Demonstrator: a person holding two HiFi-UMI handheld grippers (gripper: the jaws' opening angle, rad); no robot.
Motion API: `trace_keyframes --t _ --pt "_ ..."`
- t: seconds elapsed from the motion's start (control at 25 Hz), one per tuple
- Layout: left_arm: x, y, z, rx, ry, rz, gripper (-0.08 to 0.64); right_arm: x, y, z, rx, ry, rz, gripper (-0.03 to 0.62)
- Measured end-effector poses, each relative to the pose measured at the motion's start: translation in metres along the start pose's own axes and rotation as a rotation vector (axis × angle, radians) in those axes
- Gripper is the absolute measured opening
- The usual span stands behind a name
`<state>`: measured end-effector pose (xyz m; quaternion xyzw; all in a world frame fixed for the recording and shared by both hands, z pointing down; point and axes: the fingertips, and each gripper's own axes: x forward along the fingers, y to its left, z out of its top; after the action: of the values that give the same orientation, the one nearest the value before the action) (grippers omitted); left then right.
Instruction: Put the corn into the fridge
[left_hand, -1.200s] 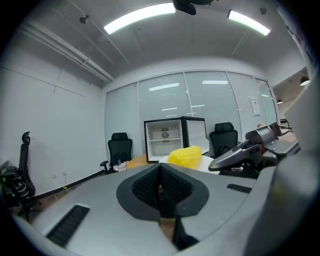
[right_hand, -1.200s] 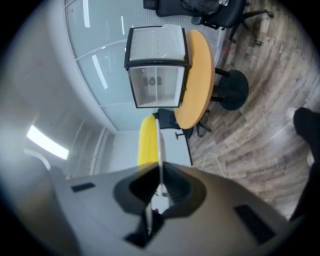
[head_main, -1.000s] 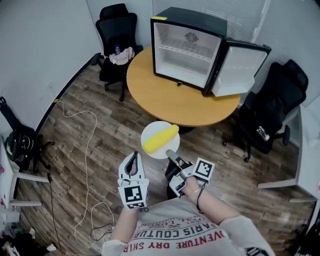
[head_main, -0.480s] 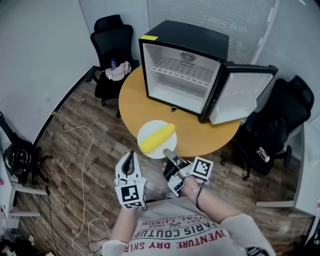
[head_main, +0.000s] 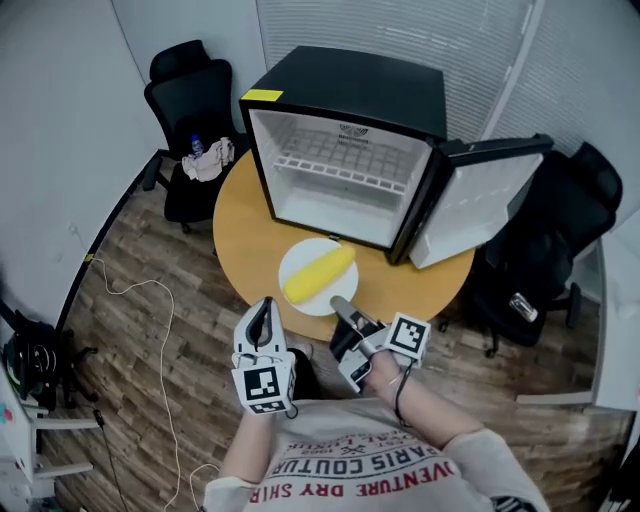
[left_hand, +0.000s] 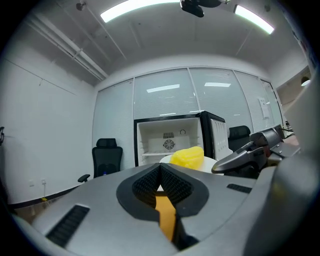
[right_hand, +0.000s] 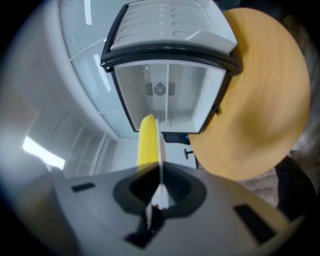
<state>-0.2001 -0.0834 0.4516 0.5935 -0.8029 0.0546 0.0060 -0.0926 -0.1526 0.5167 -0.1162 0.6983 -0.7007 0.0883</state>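
Right gripper is closed thin on the near rim of the plate. Its 2 jaws pinch the edge, and the plate stands out flat ahead of them. Corn lies on this plate, so I hold it only through the plate, not directly. Left gripper has its 2 jaws together with nothing between them. It is just beside the near-left edge of the plate and does not touch it.

For the coming move, 1 relation matters: the corn is straight ahead of my right gripper, between it and the open fridge. Its long axis is slanted, with the near end to my left and the far end to my right, toward the fridge mouth. The plate is over the near part of the table, and I judge it is carried in the air. The door is swung out to my right, so it does not block the way. Inside I see 1 wire shelf.

My right hand has the load, so I think it must go forward and level. With only 1 edge pinched, a tilt could roll the corn off.
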Motion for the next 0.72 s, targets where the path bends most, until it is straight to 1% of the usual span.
trace_keyframes --t 0.16,0.4,0.72 --pt "0.050 0.005 0.009 0.026 -0.017 -0.091 0.032 0.021 -0.002 0.031 0.012 -0.091 -0.011 0.037" --pt "0.125 0.019 0.025 0.047 -0.037 -0.225 0.032 0.062 0.010 0.077 0.006 -0.234 -0.006 0.037" --pt "0.201 0.028 0.026 0.061 -0.040 -0.390 0.032 0.107 0.011 0.120 0.032 -0.403 -0.008 0.037"
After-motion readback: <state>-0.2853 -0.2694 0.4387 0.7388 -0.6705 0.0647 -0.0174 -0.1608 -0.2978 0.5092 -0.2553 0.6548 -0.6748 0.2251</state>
